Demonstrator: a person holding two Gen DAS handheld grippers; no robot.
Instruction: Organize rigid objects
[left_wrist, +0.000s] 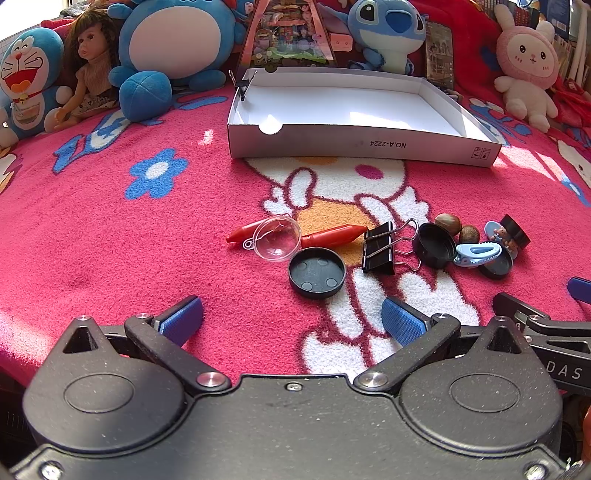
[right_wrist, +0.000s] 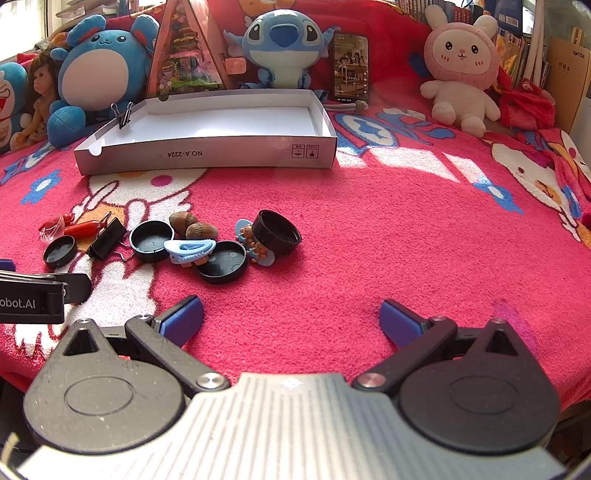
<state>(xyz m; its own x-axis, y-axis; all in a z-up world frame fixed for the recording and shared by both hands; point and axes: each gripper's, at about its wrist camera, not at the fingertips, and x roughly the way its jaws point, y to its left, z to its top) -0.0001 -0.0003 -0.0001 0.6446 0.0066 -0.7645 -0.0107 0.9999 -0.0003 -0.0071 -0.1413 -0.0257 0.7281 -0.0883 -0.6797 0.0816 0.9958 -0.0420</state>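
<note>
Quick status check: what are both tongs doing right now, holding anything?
Left tongs: open, holding nothing, above the blanket just short of the black cap.
Right tongs: open, holding nothing, over bare pink blanket.

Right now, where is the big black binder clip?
In the left wrist view the binder clip lies on the pink blanket, right of centre, between the red pen and a black lid.

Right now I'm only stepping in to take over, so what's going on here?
A person holds two tongs, the left tongs and right tongs, both open and empty above the pink blanket. Nothing is being handled yet. Black caps, a binder clip, nuts and a blue hair clip lie loose before the empty white box.
</note>
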